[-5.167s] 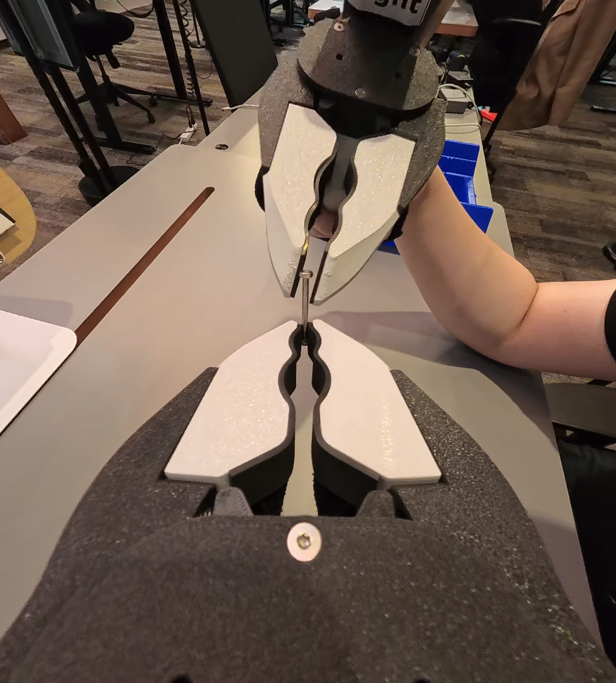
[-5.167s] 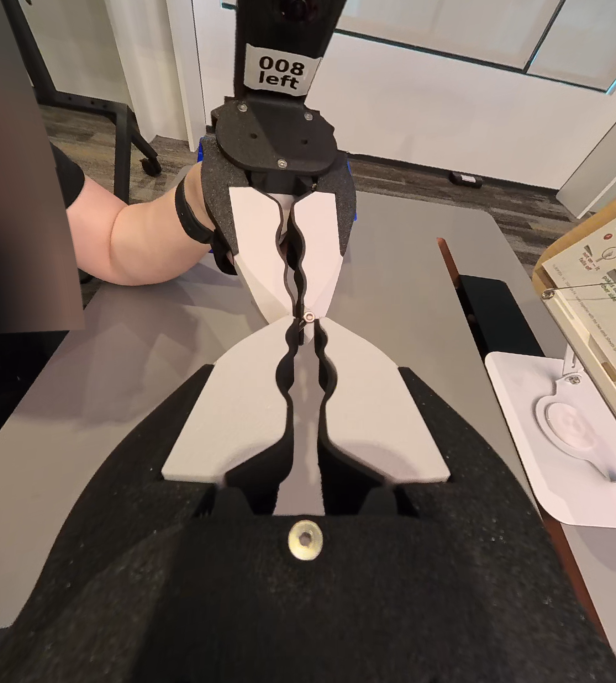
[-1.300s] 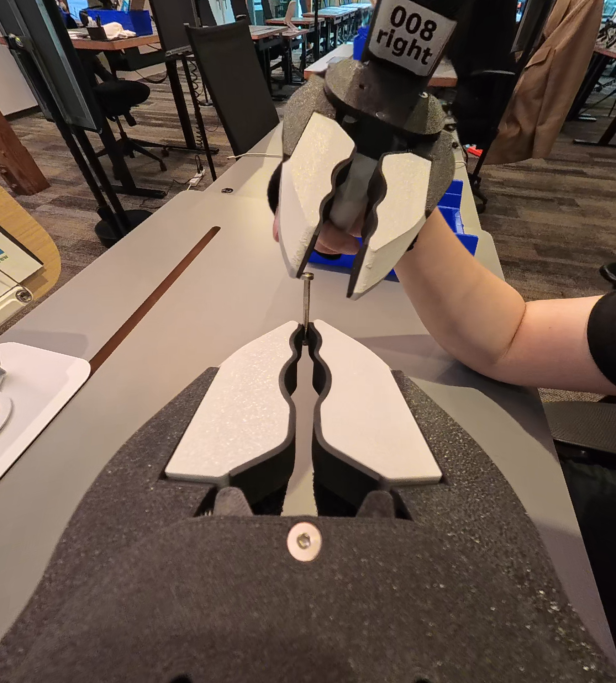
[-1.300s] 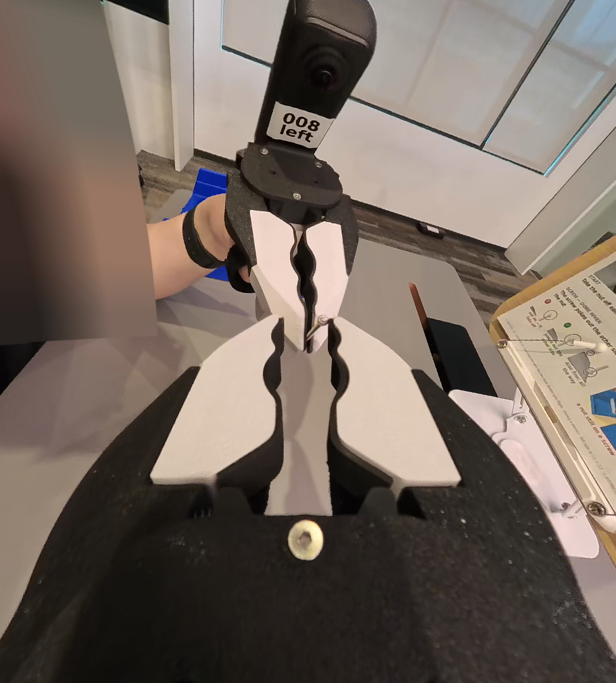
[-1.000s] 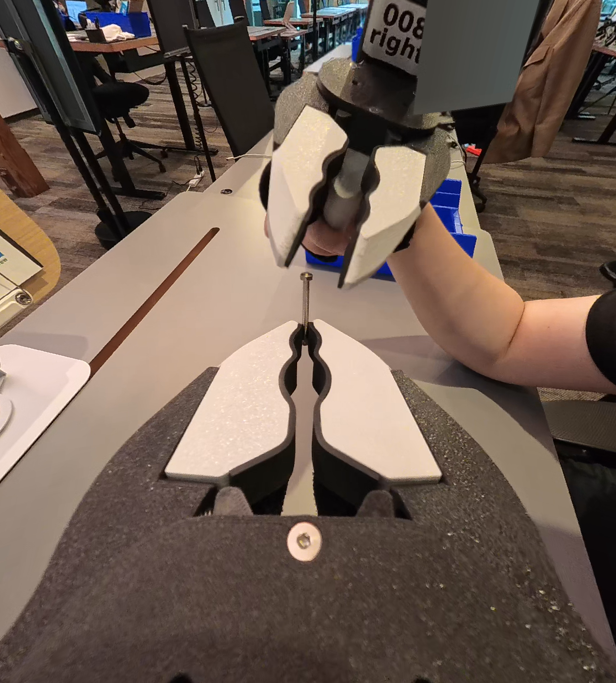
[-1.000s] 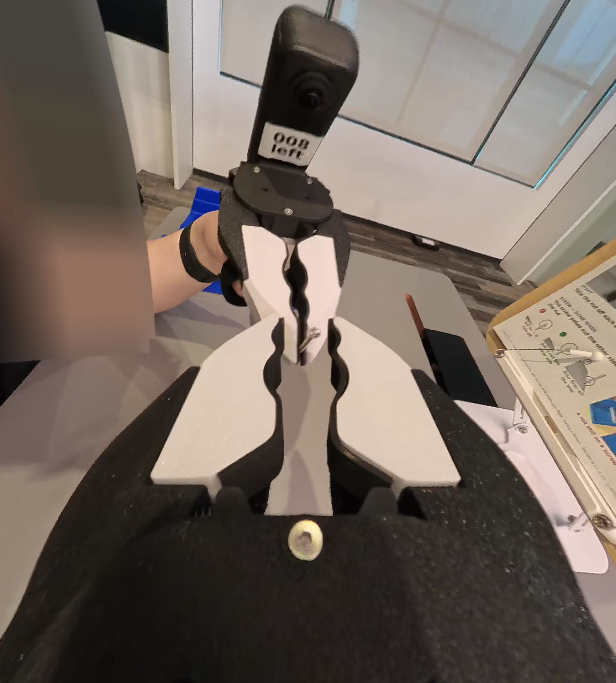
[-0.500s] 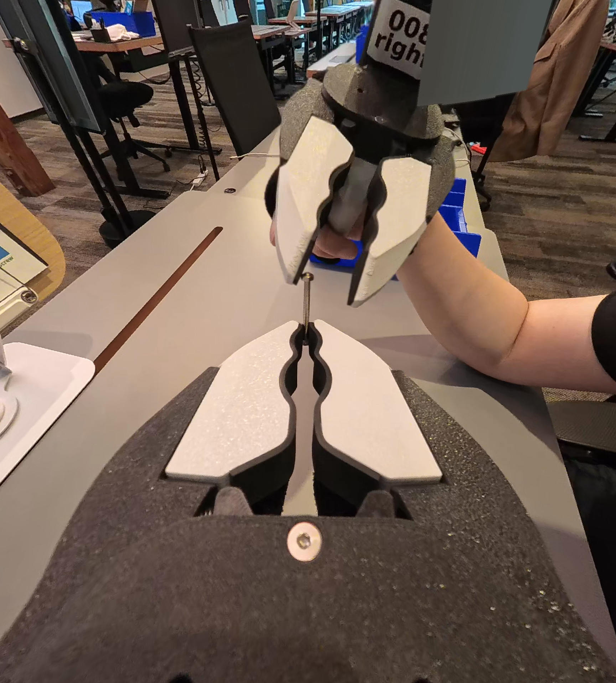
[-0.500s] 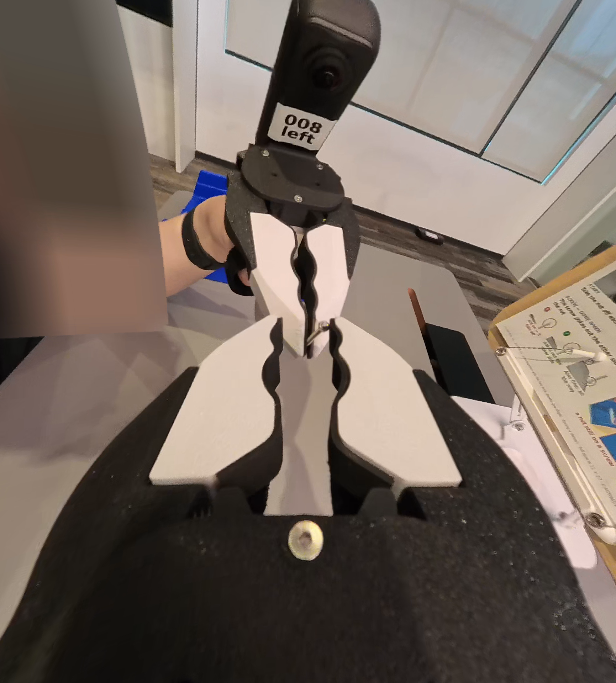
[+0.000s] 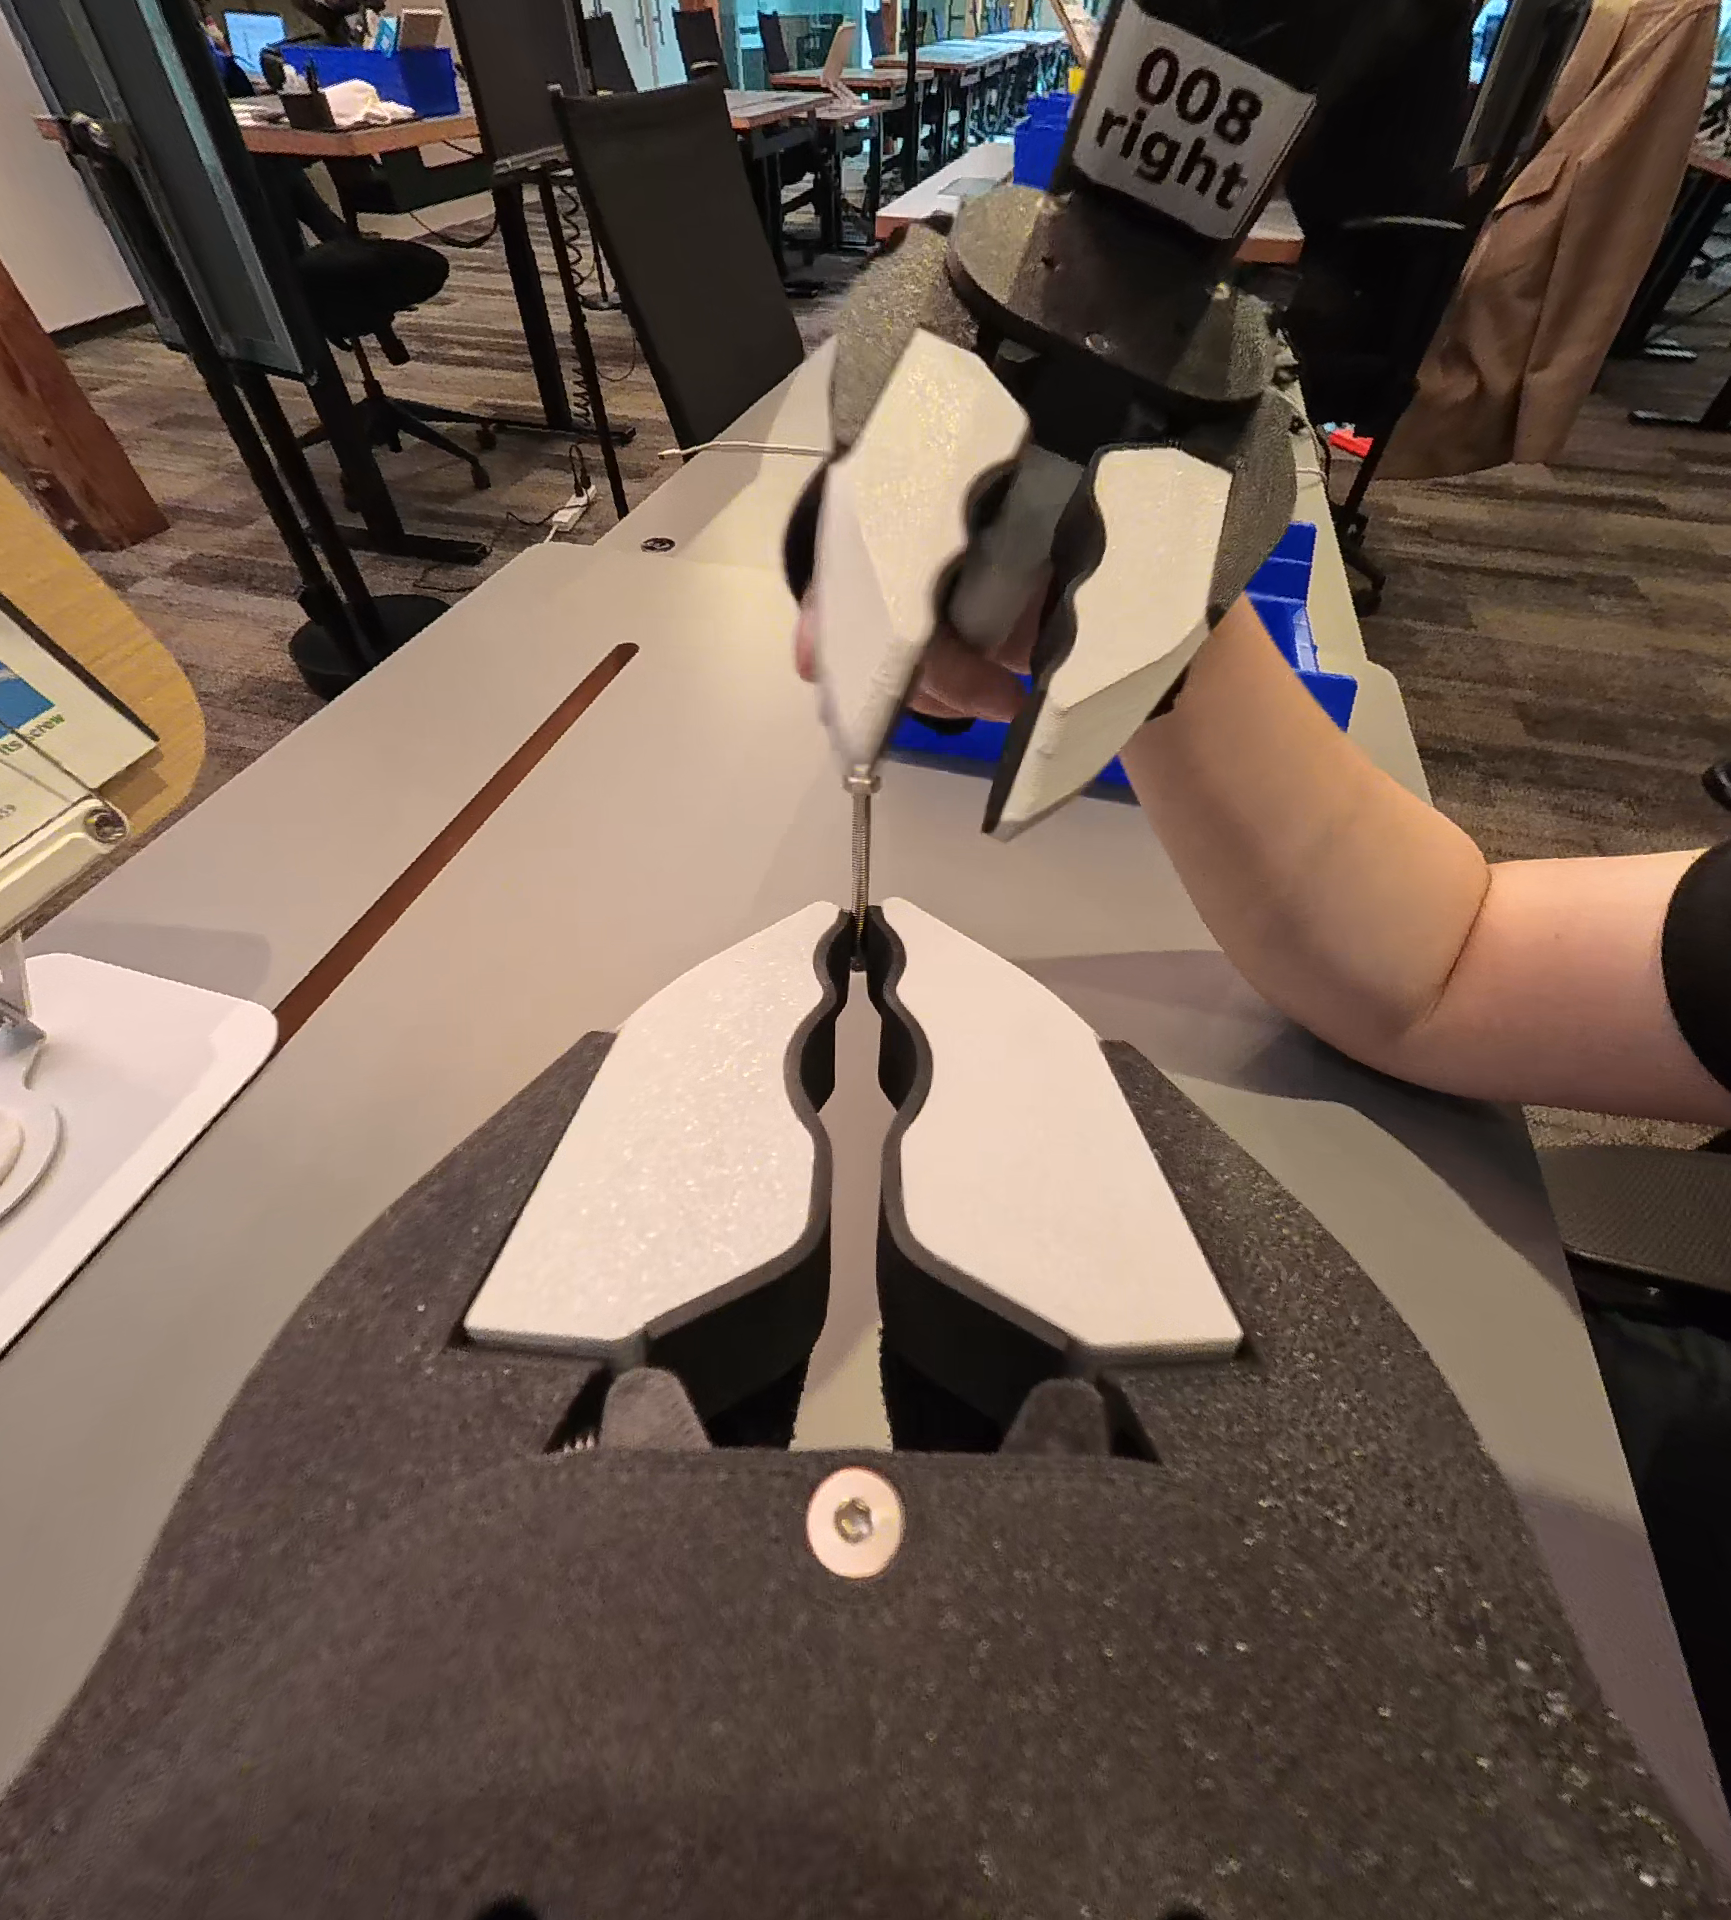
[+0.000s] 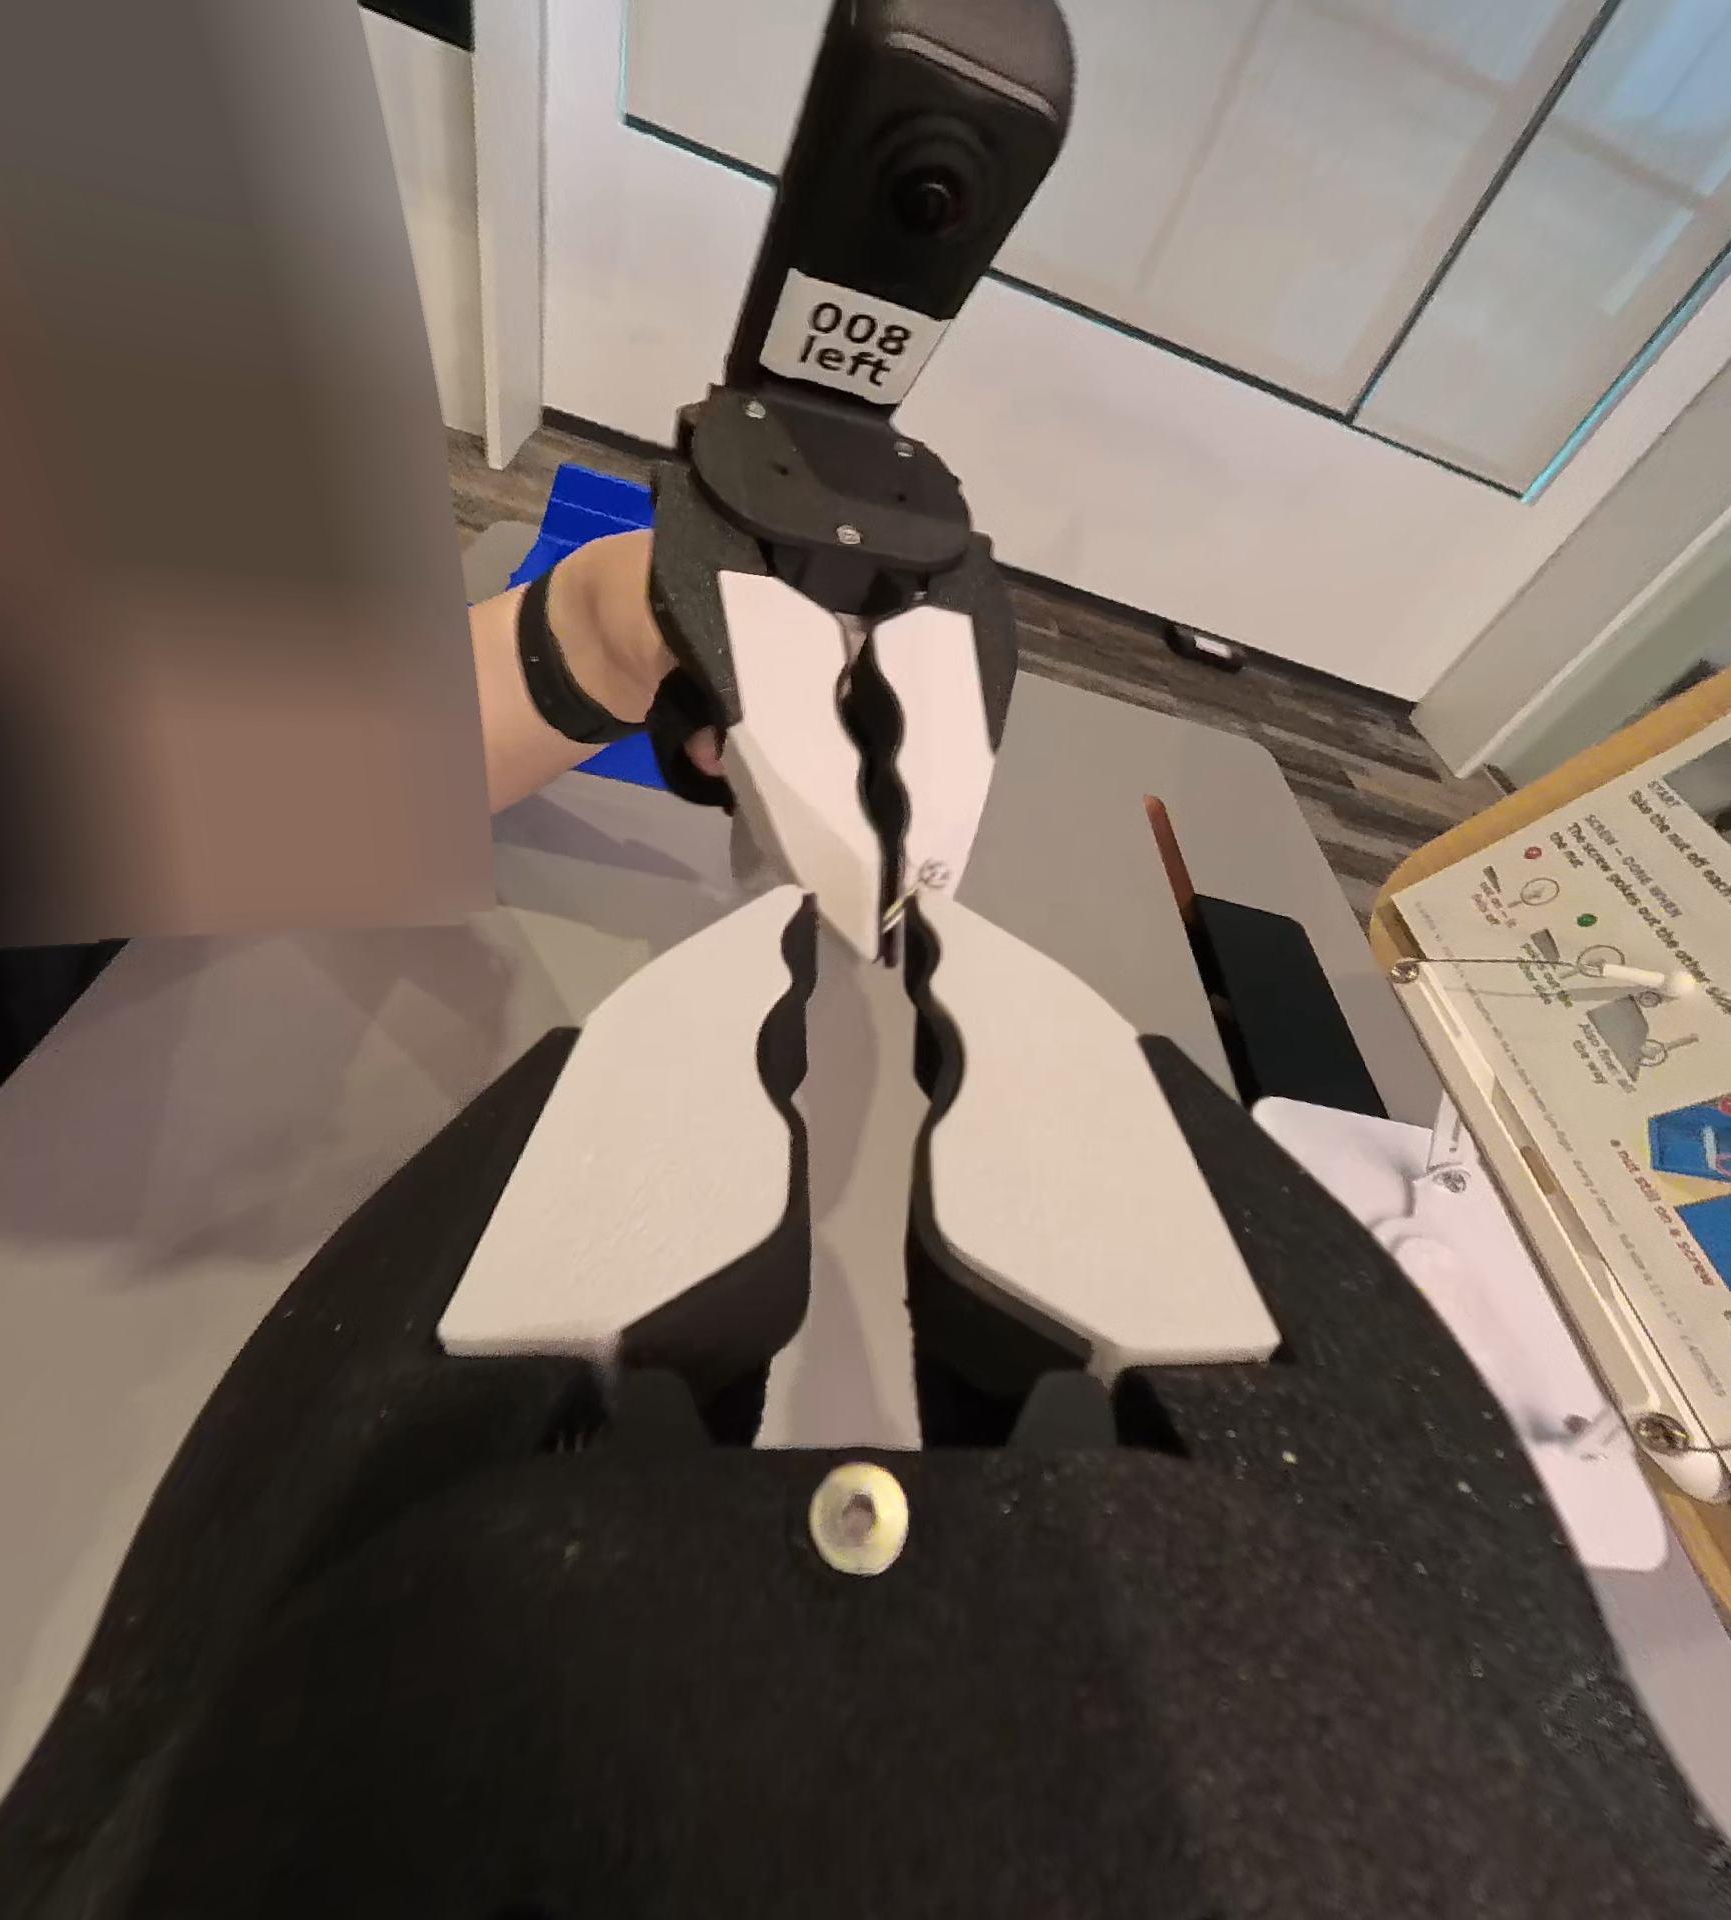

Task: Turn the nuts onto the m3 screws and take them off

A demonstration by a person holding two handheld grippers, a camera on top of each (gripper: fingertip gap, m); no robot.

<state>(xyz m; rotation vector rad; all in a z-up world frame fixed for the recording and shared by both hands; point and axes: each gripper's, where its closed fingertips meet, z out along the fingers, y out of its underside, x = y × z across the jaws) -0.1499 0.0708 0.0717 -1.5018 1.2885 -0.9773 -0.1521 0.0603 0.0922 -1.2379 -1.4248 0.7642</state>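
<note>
My left gripper is shut on the base of a thin m3 screw, which points away from it above the grey table. A small metal piece, seemingly a nut, sits at the screw's far end. My right gripper faces the left one with its jaws open. One of its fingertips touches the screw's end; the other stands clear to the right. In the right wrist view, my open right gripper straddles the shut left gripper and the screw.
A blue bin stands behind the right gripper. A forearm rests on the table at the right. An instruction sheet on a stand with a white base is off to the side. A long slot runs along the table. Only a small space, under 4 cm, lies between the two pairs of fingers.
The right gripper, shut on the screw's end five seconds ago, has opened. Over the last second it hovered near the tip, and one finger now touches it. The left gripper still holds the screw.
</note>
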